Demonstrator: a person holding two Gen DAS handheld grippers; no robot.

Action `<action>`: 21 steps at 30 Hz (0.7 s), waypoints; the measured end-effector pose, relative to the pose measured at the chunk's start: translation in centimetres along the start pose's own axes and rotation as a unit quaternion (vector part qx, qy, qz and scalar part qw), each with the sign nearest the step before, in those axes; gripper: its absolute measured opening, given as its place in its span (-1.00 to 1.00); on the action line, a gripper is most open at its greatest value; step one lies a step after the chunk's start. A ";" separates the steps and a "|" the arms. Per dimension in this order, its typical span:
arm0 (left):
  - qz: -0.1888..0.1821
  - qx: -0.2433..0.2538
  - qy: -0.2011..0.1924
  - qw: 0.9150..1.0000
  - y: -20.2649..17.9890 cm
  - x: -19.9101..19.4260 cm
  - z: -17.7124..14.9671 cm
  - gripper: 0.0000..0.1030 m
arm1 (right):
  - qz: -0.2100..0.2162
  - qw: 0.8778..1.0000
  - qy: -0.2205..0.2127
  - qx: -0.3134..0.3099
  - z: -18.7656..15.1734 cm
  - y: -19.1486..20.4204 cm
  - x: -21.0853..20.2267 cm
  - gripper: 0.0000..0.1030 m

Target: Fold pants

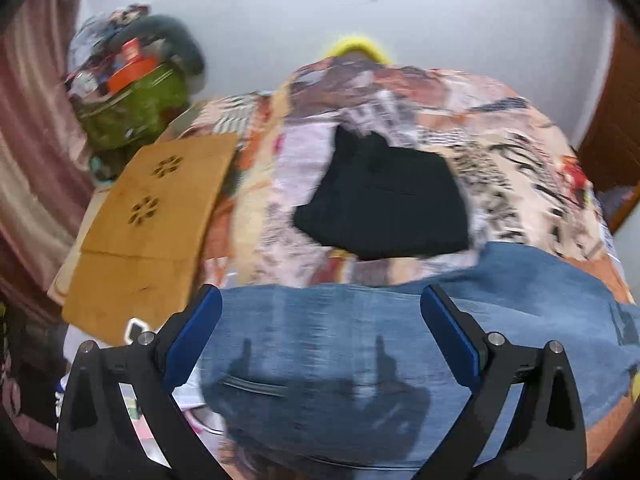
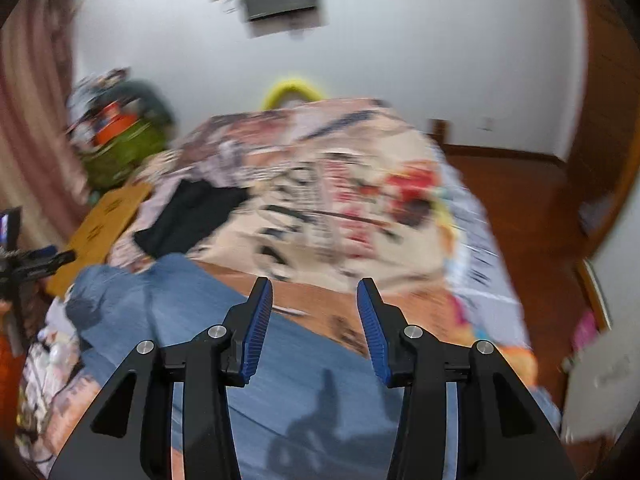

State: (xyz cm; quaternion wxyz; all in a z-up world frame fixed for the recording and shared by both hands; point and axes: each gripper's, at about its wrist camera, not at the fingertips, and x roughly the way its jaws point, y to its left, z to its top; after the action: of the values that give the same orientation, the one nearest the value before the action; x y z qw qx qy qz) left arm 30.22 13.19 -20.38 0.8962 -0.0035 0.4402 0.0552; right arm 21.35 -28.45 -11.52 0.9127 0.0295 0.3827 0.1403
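Blue denim pants (image 1: 340, 360) lie spread across the near end of a bed with a patterned cover (image 1: 400, 120). My left gripper (image 1: 320, 300) hangs over them, wide open, nothing between its blue pads. In the right wrist view the pants (image 2: 192, 312) run from the left down under my right gripper (image 2: 315, 288), which is open and empty above the cloth. The other gripper (image 2: 40, 264) shows at the left edge there. Both views are blurred.
A folded black garment (image 1: 384, 208) lies on the bed beyond the pants. A brown cardboard sheet (image 1: 152, 232) sits at the bed's left side, with a green bag of clutter (image 1: 132, 108) behind it. Wooden floor (image 2: 532, 232) lies to the right of the bed.
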 end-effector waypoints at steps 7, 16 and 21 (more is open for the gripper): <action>0.016 -0.064 0.054 0.996 6.6 5.5 -0.4 0.95 | 0.063 0.993 0.044 -0.089 4.2 7.3 7.5 -0.22; -0.045 -0.102 0.145 0.983 8.1 12.2 -2.8 0.95 | 0.124 0.973 0.142 -0.135 5.7 13.4 18.1 -0.22; -0.092 -0.091 0.178 0.976 6.5 13.8 -4.2 0.75 | 0.147 0.960 0.203 -0.125 4.6 14.8 23.1 -0.22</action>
State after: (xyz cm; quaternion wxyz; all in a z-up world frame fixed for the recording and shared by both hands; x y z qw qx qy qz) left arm 34.65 20.70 -33.59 0.8006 -0.1354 0.5835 0.0113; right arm 36.54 -7.60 -21.82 0.7819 -0.0576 0.5305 0.3224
